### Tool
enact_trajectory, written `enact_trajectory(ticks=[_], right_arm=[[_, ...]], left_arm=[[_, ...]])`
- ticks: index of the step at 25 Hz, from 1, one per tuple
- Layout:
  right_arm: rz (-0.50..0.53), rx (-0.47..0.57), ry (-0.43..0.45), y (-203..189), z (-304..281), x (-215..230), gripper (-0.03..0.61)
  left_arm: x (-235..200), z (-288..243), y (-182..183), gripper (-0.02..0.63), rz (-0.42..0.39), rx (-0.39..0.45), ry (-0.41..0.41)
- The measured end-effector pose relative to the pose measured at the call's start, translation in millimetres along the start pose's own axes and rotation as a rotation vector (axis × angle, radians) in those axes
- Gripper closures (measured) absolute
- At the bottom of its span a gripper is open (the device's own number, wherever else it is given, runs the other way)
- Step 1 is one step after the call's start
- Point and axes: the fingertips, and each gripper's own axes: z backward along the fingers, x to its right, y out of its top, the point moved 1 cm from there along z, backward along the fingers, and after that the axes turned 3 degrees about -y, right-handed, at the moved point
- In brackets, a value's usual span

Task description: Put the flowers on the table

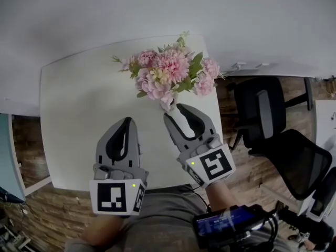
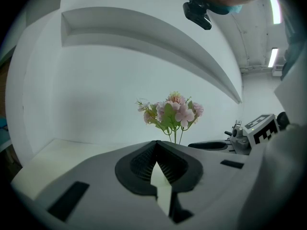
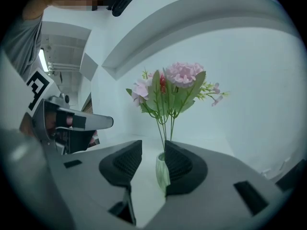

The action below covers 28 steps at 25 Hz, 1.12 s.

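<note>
A bunch of pink flowers (image 1: 168, 72) with green leaves stands upright in a small pale green vase (image 3: 162, 169) on the white table (image 1: 73, 114), toward its far right. My right gripper (image 1: 174, 112) is open just in front of the bunch. In the right gripper view the vase sits between the jaw tips of that right gripper (image 3: 152, 150), close against the right pad with a gap to the left pad. My left gripper (image 1: 126, 122) hovers over the table to the left, shut with nothing in it. In the left gripper view the flowers (image 2: 172, 113) stand ahead of the left gripper (image 2: 156, 145).
A black office chair (image 1: 273, 125) stands right of the table on the wooden floor (image 1: 31, 140). A white wall (image 1: 157, 9) runs behind the table. The table's near edge lies just under both grippers. A dark device (image 1: 226, 226) hangs at the person's waist.
</note>
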Motion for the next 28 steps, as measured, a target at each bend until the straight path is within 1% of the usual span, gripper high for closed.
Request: enact_trajectory(ticks=[3, 5, 7, 10, 13, 18, 24, 28], right_arm=[[-0.014, 0.013, -0.024, 4.3, 11.3, -14.4, 0.448], [-0.028, 0.022, -0.051, 10.1, 21.5, -22.7, 0.479], [-0.053, 0.039, -0.082, 17.6, 32.7, -30.6, 0.525], [-0.063, 0.040, -0.123, 24.9, 46.9, -47.2, 0.560], [-0.049, 0.051, -0.154, 33.3, 60.3, -71.9, 0.568], [-0.009, 0.100, -0.178, 52.1, 80.9, -105.1, 0.571], [0.025, 0.150, -0.200, 71.8, 98.3, -120.3, 0.571], [0.053, 0.161, -0.204, 77.8, 104.6, -127.9, 0.571]], left_arm=[[0.5, 13.1, 0.2, 0.606, -0.004, 0.022, -0.025], [3.3, 22.0, 3.9, 0.606, -0.007, 0.041, -0.041], [7.0, 30.6, 10.7, 0.606, -0.014, 0.067, -0.054], [13.5, 49.2, 20.5, 0.606, -0.025, 0.115, -0.072], [18.3, 72.9, 28.4, 0.606, -0.043, 0.153, -0.091], [24.4, 103.0, 41.4, 0.606, -0.062, 0.209, -0.112], [32.2, 128.7, 54.9, 0.606, -0.086, 0.252, -0.124], [32.8, 139.6, 60.5, 0.606, -0.094, 0.270, -0.124]])
